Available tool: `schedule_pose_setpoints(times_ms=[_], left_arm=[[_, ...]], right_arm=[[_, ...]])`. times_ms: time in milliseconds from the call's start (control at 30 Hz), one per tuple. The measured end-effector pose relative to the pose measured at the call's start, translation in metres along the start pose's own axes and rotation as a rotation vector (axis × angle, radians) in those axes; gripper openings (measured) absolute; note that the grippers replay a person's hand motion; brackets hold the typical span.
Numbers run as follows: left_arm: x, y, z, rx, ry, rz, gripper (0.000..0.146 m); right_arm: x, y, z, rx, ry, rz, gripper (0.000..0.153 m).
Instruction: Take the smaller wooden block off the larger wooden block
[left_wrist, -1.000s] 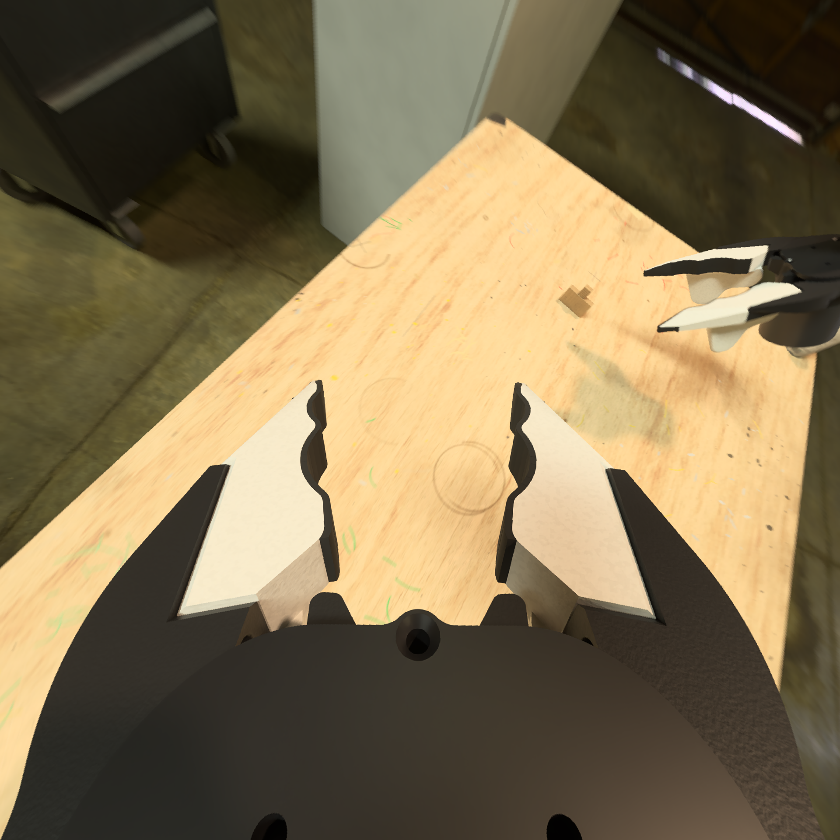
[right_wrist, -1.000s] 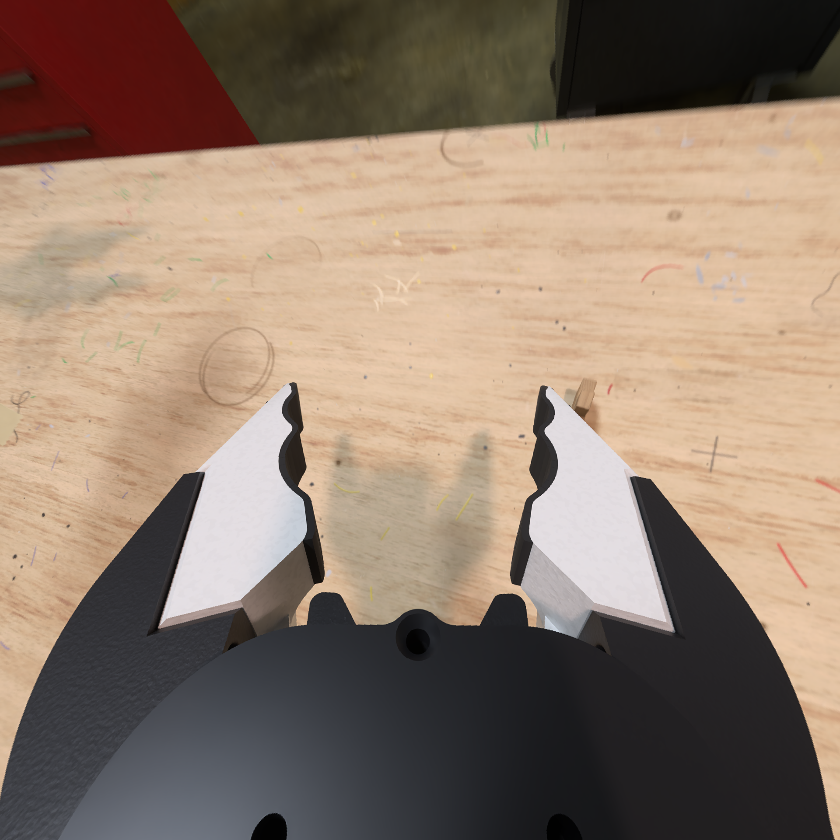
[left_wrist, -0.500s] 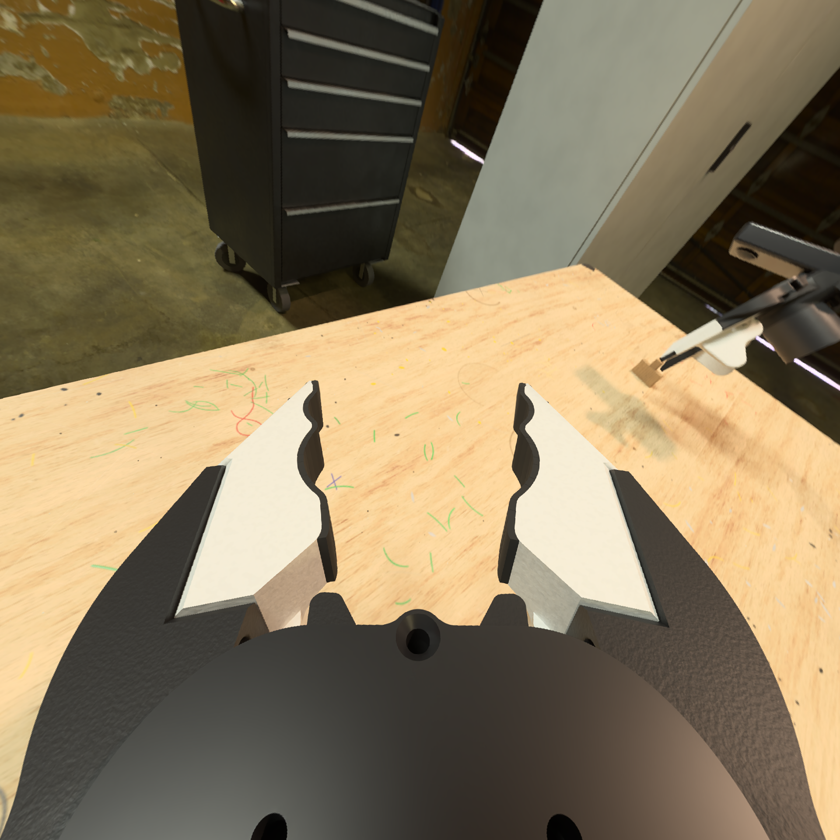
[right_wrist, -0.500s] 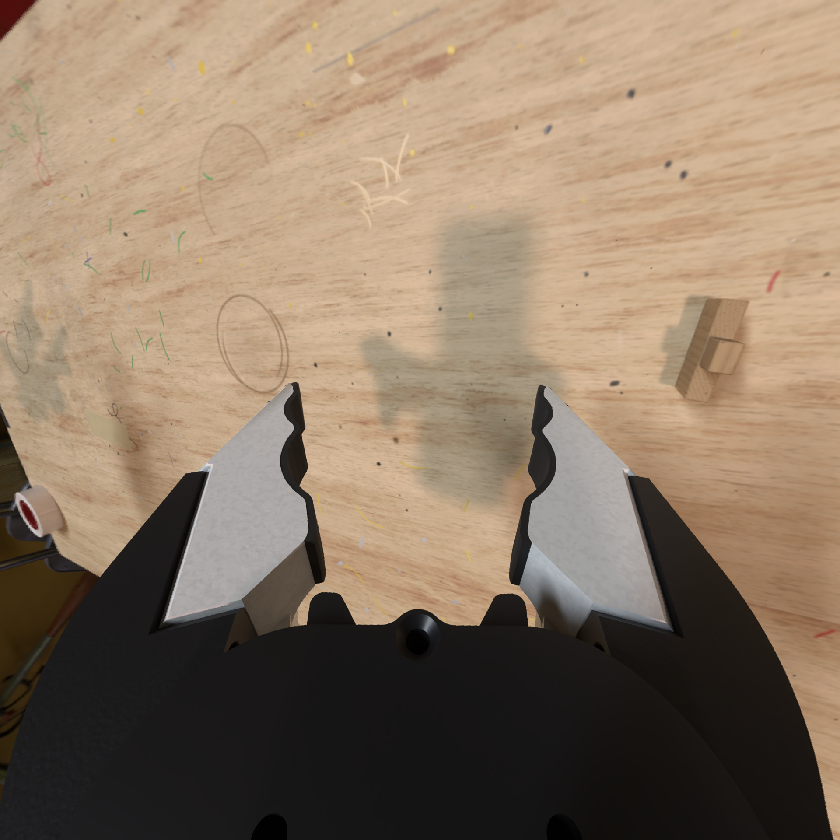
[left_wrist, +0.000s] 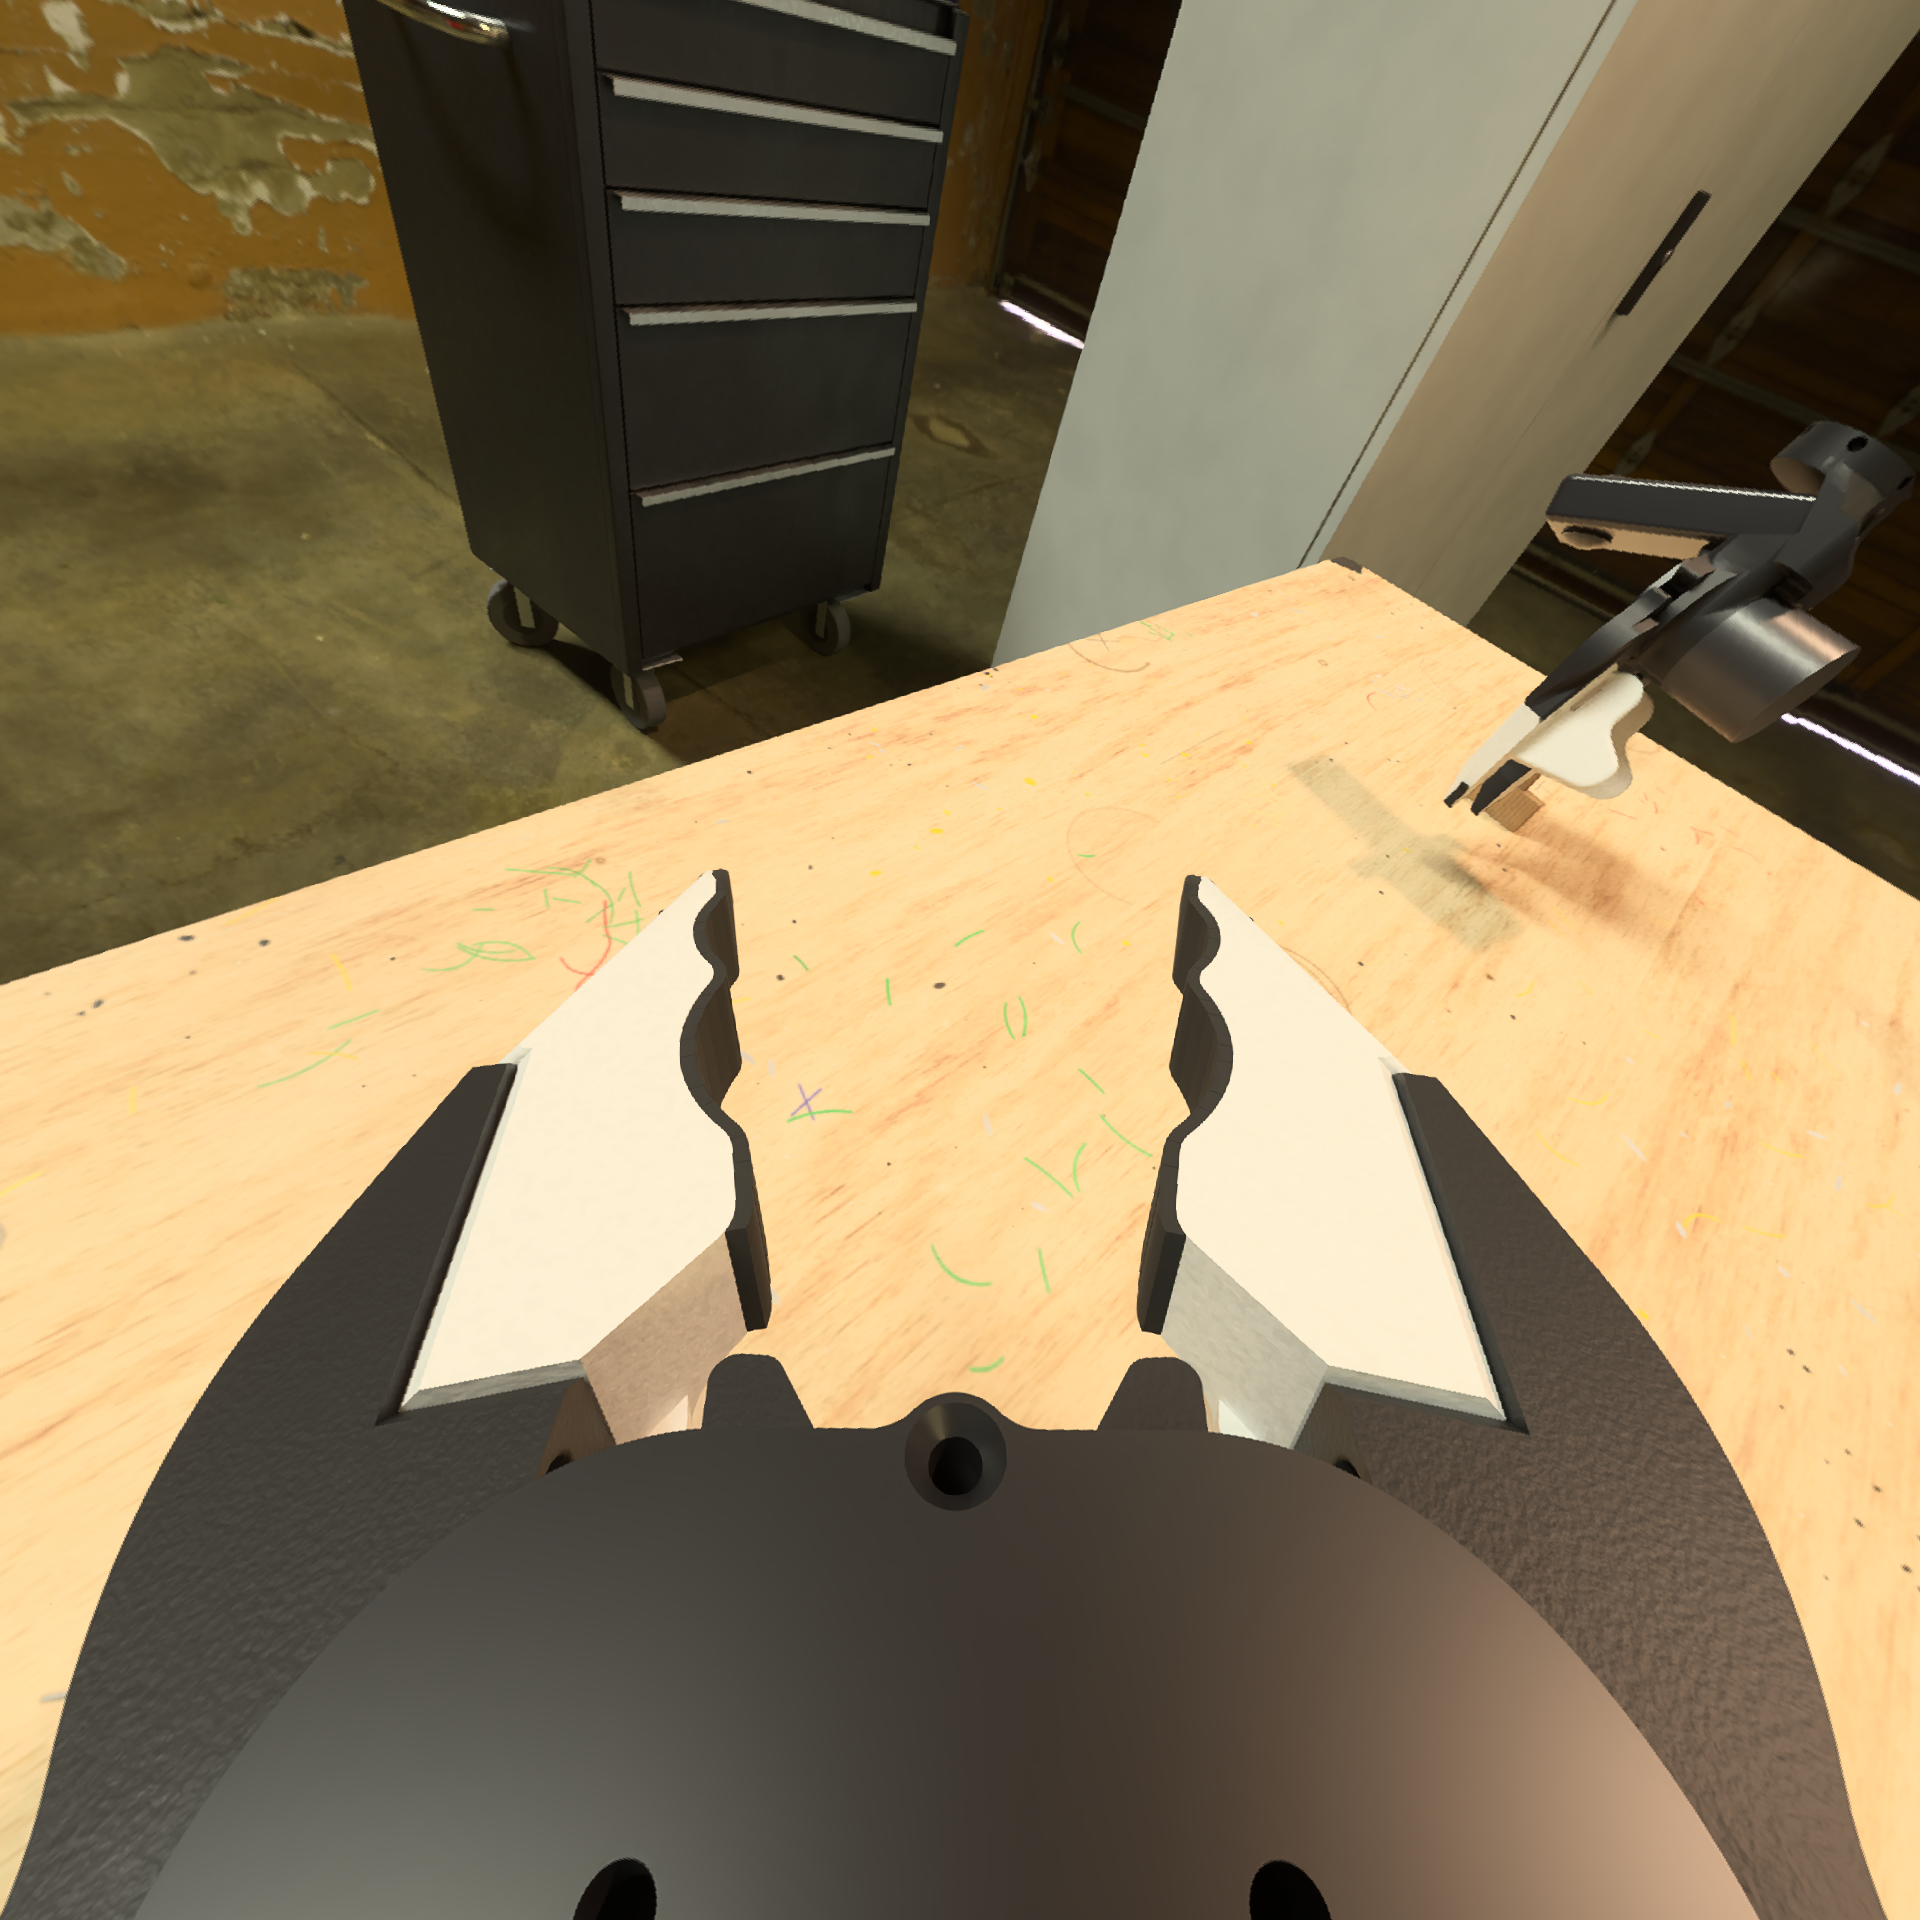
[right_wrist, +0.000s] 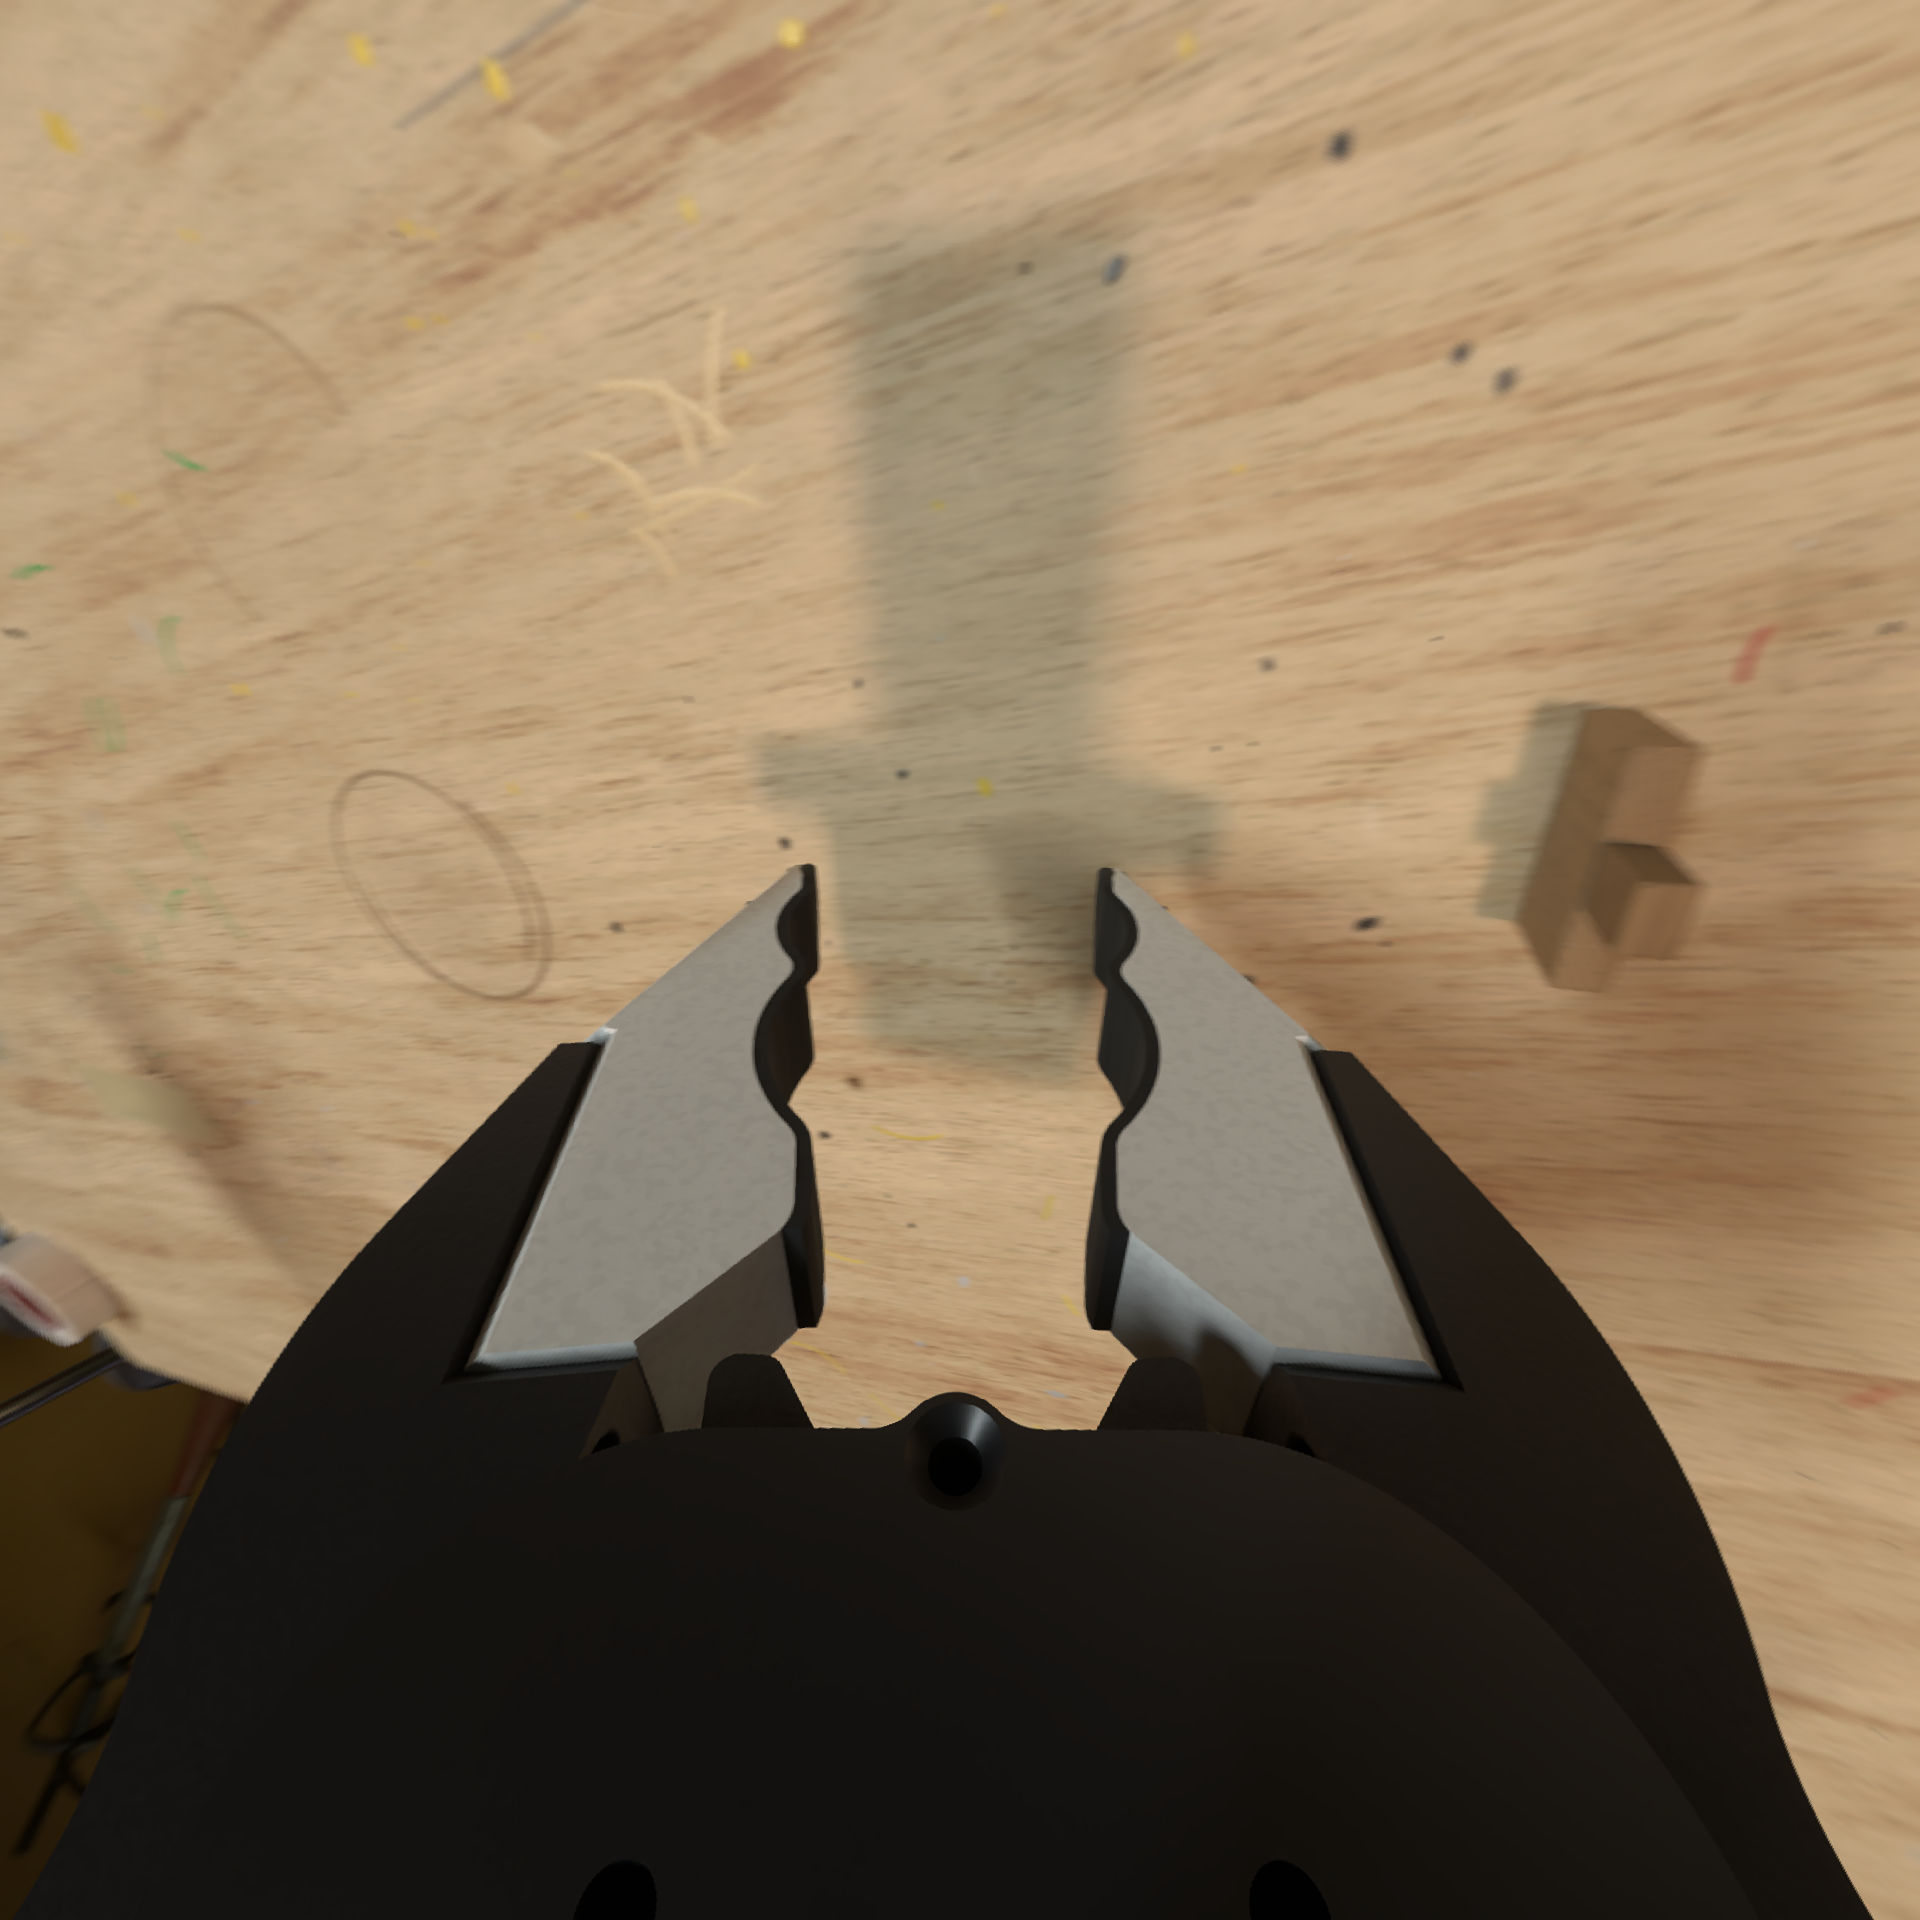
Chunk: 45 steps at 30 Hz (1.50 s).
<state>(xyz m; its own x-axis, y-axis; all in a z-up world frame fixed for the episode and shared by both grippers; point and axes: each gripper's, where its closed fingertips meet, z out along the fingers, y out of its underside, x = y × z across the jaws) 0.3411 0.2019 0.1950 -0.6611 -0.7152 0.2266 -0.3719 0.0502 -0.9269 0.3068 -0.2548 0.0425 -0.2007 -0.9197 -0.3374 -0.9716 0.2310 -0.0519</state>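
Right wrist view: I look down on the table (right_wrist: 1247, 312); the right gripper (right_wrist: 956, 883) has its jaws parted with nothing between them.
Blocks: the big block (right_wrist: 1558, 862) lies on the table to the right of my fingers, well outside the gap. The small block (right_wrist: 1652, 914) sits on it, touching, near its middle.
Offset: the stack is beside the right finger line, not ahead of it. I judge the approach unfinished and the lift not yet begun.
Blur: this view is smeared, so block edges are soft and I cannot place the faces exactly.
Left wrist view: the left gripper (left_wrist: 956, 904) hangs over the near table (left_wrist: 312, 1195), jaws wide, empty, well apart from the stack.
Far sight: from here the right gripper (left_wrist: 1496, 779) appears just above a block (left_wrist: 1519, 810); I cannot tell which block shows, nor whether they touch.
Risk 1: closing now would catch air, since the stack is off to the side.
Risk 2: a sideways correction made low could knock the stack with the right finger and slide or topple it.
Risk 3: the small block offers little face; fingers set too deep would clamp the big block too and lift both.
Risk 4: an off-centre pinch could twist the small block and let it slip.
Surroundings: a drawer cabinet (left_wrist: 727, 312) stands beyond the table, clear of the work.
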Motion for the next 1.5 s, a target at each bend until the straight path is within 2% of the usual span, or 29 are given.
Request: schedule_pose_setpoints(times_ms=[133, 333, 467, 600, 700, 767, 900, 967, 1167, 1500], left_arm=[[-0.005, 0.001, -0.003, -0.002, -0.021, 0.016, 0.085], [-0.002, 0.0, -0.003, 0.0, -0.016, 0.024, 0.085], [0.001, 0.004, 0.002, -0.025, -0.014, 0.033, 0.085], [0.003, 0.007, 0.004, -0.04, -0.016, 0.043, 0.085], [0.006, 0.006, 0.007, -0.036, -0.008, 0.045, 0.084], [0.008, 0.007, 0.01, -0.045, 0.0, 0.048, 0.084], [0.014, 0.011, 0.011, -0.066, 0.005, 0.066, 0.084], [0.015, 0.01, 0.008, -0.062, 0.0, 0.075, 0.084], [0.009, 0.007, 0.003, -0.04, -0.013, 0.062, 0.083], [0.002, 0.015, 0.013, -0.077, -0.024, 0.052, 0.082]], right_arm=[[0.029, -0.01, -0.003, -0.013, 0.108, -0.024, 0.032], [0.078, -0.04, -0.026, 0.016, 0.28, -0.083, 0.029], [0.11, -0.05, -0.039, -0.024, 0.364, -0.076, 0.046], [0.112, -0.032, -0.047, -0.072, 0.313, -0.063, 0.077], [0.104, -0.009, -0.043, -0.12, 0.263, -0.062, 0.079], [0.097, 0.002, -0.035, -0.156, 0.222, -0.061, 0.067], [0.102, 0.001, -0.03, -0.17, 0.257, -0.1, 0.025], [0.103, -0.003, -0.03, -0.18, 0.2, -0.062, 0.007], [0.123, -0.021, -0.036, -0.168, 0.186, -0.02, 0.007], [0.166, -0.041, -0.05, -0.139, 0.197, 0.023, 0.007]])
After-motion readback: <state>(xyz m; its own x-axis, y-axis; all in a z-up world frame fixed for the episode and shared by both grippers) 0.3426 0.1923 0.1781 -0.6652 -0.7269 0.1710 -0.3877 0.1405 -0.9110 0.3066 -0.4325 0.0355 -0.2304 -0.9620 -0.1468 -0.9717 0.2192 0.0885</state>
